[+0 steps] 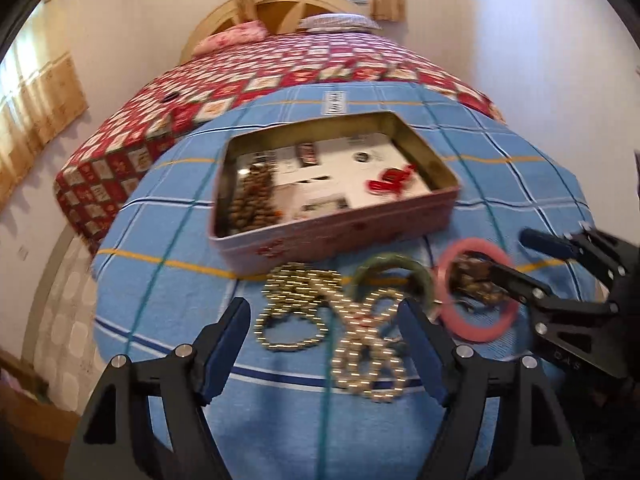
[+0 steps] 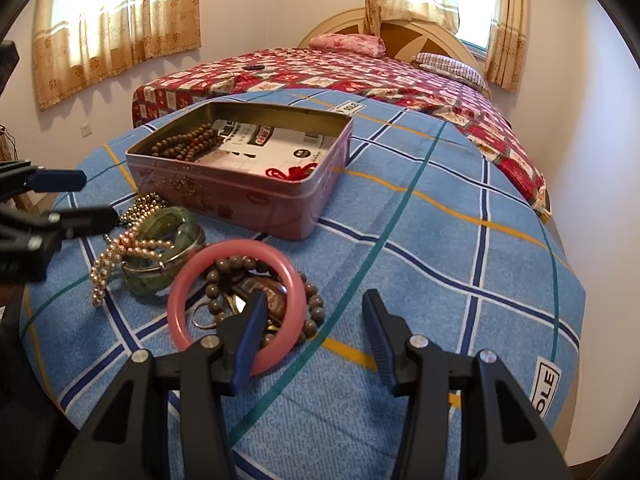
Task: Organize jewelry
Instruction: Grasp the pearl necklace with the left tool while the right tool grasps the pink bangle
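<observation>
The left tongs (image 1: 324, 344) stand wide with nothing between them, hovering over the pearl strands (image 1: 360, 344) and a gold bead loop (image 1: 292, 312) on the blue checked cloth (image 1: 160, 320). That view is smeared, so the beads blur into streaks; the right-hand camera shows the pearls (image 2: 120, 256) crisply, draped over a green bangle (image 2: 168, 248). The right tongs (image 2: 312, 332) sit partly apart: one finger (image 2: 250, 344) pokes inside the pink bangle (image 2: 236, 308), the other stands outside over bare cloth, and the ring looks unpinched. Only the right view makes out what lies in that ring: brown beads (image 2: 316, 308), some key rings and a dark oblong piece that's hard to identify. The pink tin (image 2: 240, 196) sits just behind the pile, holding a brown bead string (image 2: 184, 144), a red cord (image 2: 292, 172) and printed paper. Its near wall hides part of the floor. Behind it is a bed with a red quilt (image 2: 360, 76).
</observation>
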Demonstrator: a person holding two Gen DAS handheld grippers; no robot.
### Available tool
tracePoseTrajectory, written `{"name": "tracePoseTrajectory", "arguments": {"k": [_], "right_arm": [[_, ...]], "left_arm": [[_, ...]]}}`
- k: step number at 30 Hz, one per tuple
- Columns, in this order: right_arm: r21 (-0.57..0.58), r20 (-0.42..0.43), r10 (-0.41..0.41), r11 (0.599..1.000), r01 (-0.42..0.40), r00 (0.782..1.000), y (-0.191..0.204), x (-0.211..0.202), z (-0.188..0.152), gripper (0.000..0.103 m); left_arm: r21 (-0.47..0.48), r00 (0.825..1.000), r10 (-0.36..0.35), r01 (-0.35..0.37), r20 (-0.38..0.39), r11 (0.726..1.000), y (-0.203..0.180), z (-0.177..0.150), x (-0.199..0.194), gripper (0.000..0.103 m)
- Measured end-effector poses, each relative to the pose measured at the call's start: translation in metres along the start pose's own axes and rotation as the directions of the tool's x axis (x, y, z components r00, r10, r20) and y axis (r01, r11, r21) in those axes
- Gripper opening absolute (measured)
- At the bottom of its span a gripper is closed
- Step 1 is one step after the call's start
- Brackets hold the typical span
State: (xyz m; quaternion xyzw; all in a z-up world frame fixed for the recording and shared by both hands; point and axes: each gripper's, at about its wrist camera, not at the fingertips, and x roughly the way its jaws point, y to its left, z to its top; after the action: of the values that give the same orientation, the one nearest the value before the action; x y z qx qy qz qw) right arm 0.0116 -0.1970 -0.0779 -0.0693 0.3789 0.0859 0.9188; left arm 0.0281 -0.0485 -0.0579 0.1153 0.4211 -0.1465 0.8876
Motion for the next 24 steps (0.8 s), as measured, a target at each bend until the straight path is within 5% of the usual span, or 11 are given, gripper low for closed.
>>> {"name": "tracePoseTrajectory", "arguments": {"k": [6, 7, 9, 10, 21, 24], "right_arm": [[0.003, 0.008, 0.009, 1.000, -0.009, 1.000, -0.001, -0.001, 0.000, 0.051], [0.002, 0.008, 0.009, 1.000, -0.009, 1.000, -0.001, -0.001, 0.000, 0.051], [-0.003, 0.007, 0.013, 1.000, -0.013, 1.000, 0.001, -0.001, -0.001, 0.051], [-0.006, 0.006, 0.014, 1.000, -0.014, 1.000, 0.002, -0.001, -0.002, 0.051], [0.006, -0.001, 0.011, 1.000, -0.011, 1.000, -0.002, 0.002, -0.003, 0.051], [0.007, -0.003, 0.021, 1.000, -0.021, 1.000, -0.003, 0.002, -0.002, 0.041]], "left_arm": [[-0.010, 0.999, -0.001, 0.001, -0.041, 1.000, 0.001, -0.008, 0.013, 0.070], [-0.018, 0.999, -0.016, 0.015, -0.044, 1.000, 0.002, -0.009, 0.014, 0.062], [-0.021, 0.996, -0.067, 0.066, -0.051, 0.998, 0.001, -0.009, 0.013, 0.020], [-0.007, 0.995, -0.082, 0.082, -0.065, 0.997, -0.001, -0.009, 0.015, 0.014], [0.003, 0.996, -0.088, 0.088, 0.004, 0.996, 0.012, 0.001, -0.010, 0.006], [-0.003, 0.997, -0.073, 0.073, 0.021, 0.997, 0.020, 0.005, -0.014, 0.006]]}}
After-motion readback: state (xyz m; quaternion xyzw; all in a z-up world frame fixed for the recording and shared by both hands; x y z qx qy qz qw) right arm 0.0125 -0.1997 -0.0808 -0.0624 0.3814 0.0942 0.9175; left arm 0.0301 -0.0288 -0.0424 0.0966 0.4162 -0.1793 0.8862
